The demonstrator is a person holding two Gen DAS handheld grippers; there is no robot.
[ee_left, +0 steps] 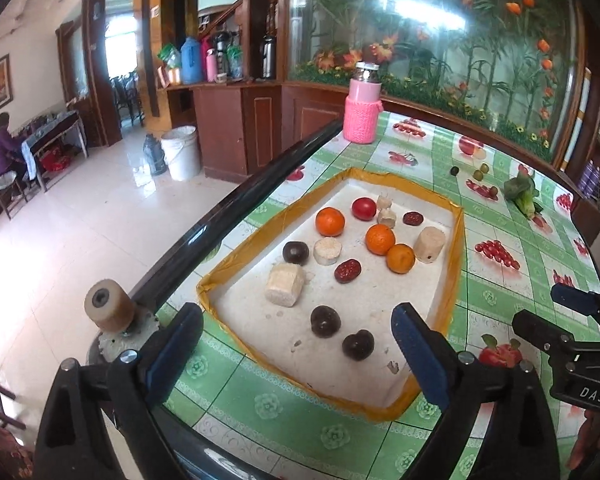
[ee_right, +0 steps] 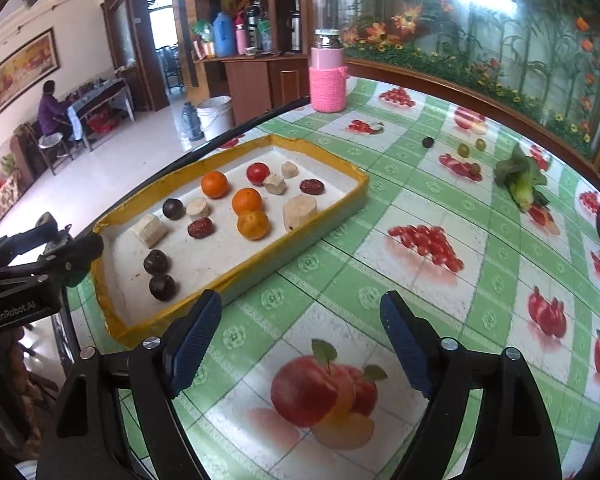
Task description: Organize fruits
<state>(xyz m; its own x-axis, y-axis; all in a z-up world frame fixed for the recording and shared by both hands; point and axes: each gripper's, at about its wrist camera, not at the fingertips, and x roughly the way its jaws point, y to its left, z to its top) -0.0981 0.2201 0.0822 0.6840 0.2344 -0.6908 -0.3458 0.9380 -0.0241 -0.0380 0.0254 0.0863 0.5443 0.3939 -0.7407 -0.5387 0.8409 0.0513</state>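
From the left wrist view, the left gripper [ee_left: 296, 354] hangs over the near end of the shallow white foam tray with the yellow-taped rim [ee_left: 455, 248], its blue-padded fingers spread wide with nothing between them. Inside the tray lie three round orange tangerines [ee_left: 330, 221], one red tomato [ee_left: 363, 208] toward the tray's far end, three dark purple round fruits [ee_left: 325, 321] toward its near end, two wrinkled red dates [ee_left: 347, 271] and several pale beige cut chunks [ee_left: 285, 284]. The kinds look mixed and not grouped, so sorting within the tray seems only partly done, if that is the aim. Beyond the tray's far right corner, small green round fruits [ee_left: 481, 172] and a dark little one [ee_left: 454, 171] sit loose on the green checked fruit-print tablecloth [ee_left: 496, 280], with a leafy green vegetable [ee_left: 522, 192] further right of them.

From the right wrist view, the right gripper [ee_right: 300, 340] hovers over bare tablecloth just off the tray's near right side, its fingers also wide apart and empty. The same loose green fruits [ee_right: 464, 149] and dark one [ee_right: 428, 142] lie well apart from the tray, past its far right end. I judge most fruit is already gathered; those few outliers are likely what remains.
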